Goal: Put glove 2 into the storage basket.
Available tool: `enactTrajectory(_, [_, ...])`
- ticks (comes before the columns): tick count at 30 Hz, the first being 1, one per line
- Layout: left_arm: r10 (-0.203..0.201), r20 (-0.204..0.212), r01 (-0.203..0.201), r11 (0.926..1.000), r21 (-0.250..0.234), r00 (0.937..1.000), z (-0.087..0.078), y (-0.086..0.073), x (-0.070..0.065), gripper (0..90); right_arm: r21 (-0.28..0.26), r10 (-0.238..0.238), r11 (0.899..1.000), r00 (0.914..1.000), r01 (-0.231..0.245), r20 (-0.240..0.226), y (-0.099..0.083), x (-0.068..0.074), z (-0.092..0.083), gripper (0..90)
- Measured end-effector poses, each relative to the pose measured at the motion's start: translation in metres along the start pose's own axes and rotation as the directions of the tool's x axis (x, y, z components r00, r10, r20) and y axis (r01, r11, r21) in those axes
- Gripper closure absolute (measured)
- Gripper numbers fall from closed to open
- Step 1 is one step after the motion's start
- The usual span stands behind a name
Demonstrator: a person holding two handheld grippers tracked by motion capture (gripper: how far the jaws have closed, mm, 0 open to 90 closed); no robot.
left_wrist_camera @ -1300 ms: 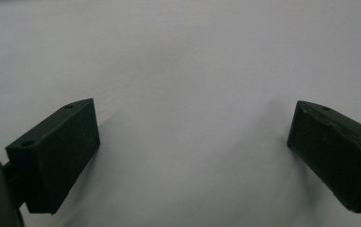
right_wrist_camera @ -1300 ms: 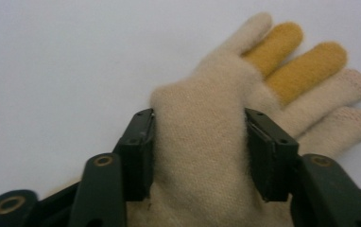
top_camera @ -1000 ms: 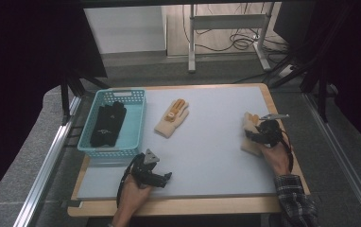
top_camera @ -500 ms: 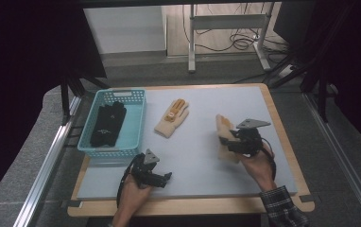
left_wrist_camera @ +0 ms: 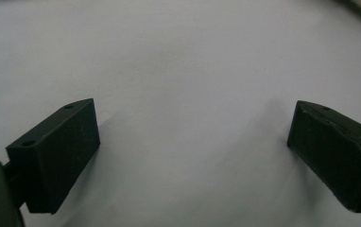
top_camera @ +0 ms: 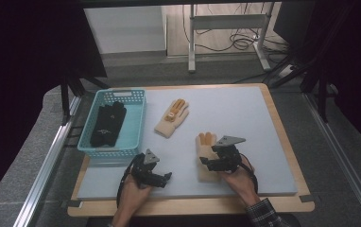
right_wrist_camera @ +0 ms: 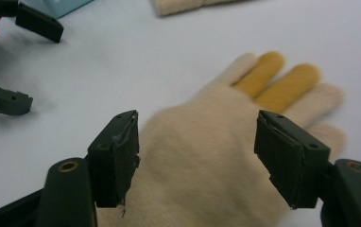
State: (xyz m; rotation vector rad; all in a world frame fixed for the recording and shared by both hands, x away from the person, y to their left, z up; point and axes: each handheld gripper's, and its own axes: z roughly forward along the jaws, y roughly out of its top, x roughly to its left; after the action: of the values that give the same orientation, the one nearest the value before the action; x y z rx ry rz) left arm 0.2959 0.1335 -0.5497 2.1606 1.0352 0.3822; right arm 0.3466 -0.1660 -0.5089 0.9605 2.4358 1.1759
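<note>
A cream glove with yellow fingers (top_camera: 205,152) (right_wrist_camera: 207,161) lies flat on the pale mat (top_camera: 244,113) near the front middle. My right gripper (top_camera: 210,159) (right_wrist_camera: 197,125) stands over its cuff and palm. Its jaws have just been opening and now stand wide on either side of the glove, pads off the wool. A matching glove (top_camera: 171,118) lies farther back. My left gripper (top_camera: 162,178) (left_wrist_camera: 190,113) rests open on bare mat at the front left, its jaws also seen from the right gripper view (right_wrist_camera: 22,61).
A light blue basket (top_camera: 133,92) holding black gloves (top_camera: 107,125) stands at the left of the mat. A wooden board rims the mat (top_camera: 282,127). Desk legs and cables (top_camera: 226,33) lie on the floor beyond the table.
My right gripper carried the cream glove from the mat's right side leftward and toward the front, then opened its jaws off it. The left gripper stayed put.
</note>
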Motion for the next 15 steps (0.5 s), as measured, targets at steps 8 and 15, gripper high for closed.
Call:
enactTrajectory(8, [0.0,0.0,0.0,1.0,0.0,1.0,0.0,0.0,0.0,3.3,0.005,0.062,0.998,0.9957,-0.062,0.068,-0.002,-0.041,-0.022,56.7])
enactTrajectory(15, [-0.001,0.0,0.001,1.0,0.0,1.0,0.0,0.0,0.0,3.3,0.019,0.097,0.995,0.9921,-0.099,0.079,-0.003,-0.062,-0.011,66.7])
